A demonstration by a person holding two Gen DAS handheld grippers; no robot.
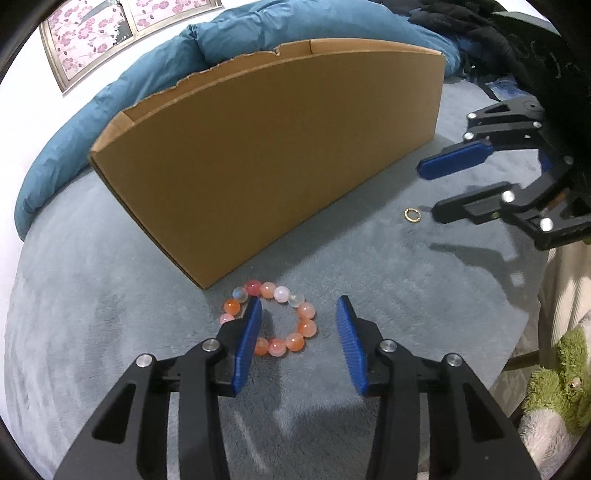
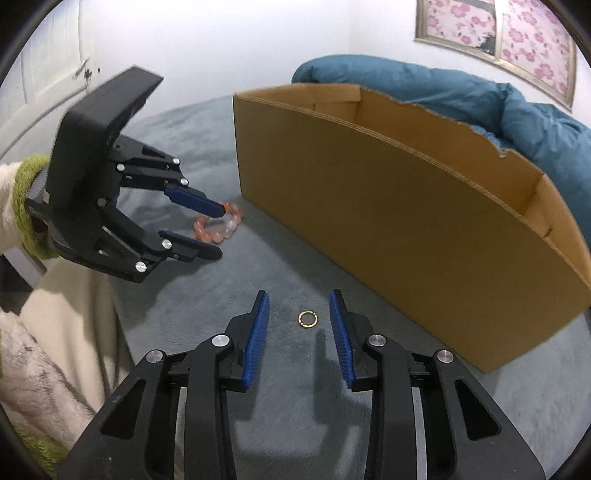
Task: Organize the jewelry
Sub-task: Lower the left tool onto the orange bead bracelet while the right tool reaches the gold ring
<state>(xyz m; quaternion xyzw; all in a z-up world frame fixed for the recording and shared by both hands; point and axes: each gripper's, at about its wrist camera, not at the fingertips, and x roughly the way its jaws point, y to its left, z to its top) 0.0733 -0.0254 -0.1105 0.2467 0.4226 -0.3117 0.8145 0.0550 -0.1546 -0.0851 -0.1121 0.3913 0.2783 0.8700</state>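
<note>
A bracelet of orange, pink and white beads (image 1: pixel 291 317) lies on the grey blanket by the near corner of a cardboard box (image 1: pixel 266 147). My left gripper (image 1: pixel 299 308) stands open over it; its left finger sits inside the loop and the bracelet's right half lies between the pads, untouched. A small gold ring (image 2: pixel 307 319) lies flat on the blanket in front of the box (image 2: pixel 388 206). My right gripper (image 2: pixel 299 301) is open, one pad on each side of the ring, neither touching it. Each view shows the other gripper too: the right gripper (image 1: pixel 426 192) beside the ring (image 1: pixel 412 215), the left gripper (image 2: pixel 221 230) over the bracelet (image 2: pixel 218 229).
The open-topped box stands long across the grey blanket (image 1: pixel 110 295). A teal duvet (image 1: pixel 110 103) is bunched behind it, dark clothes (image 1: pixel 480 33) at the far right. A sleeve with a green fluffy cuff (image 2: pixel 27 199) holds the left gripper. A flowered window (image 2: pixel 495 29) is on the wall.
</note>
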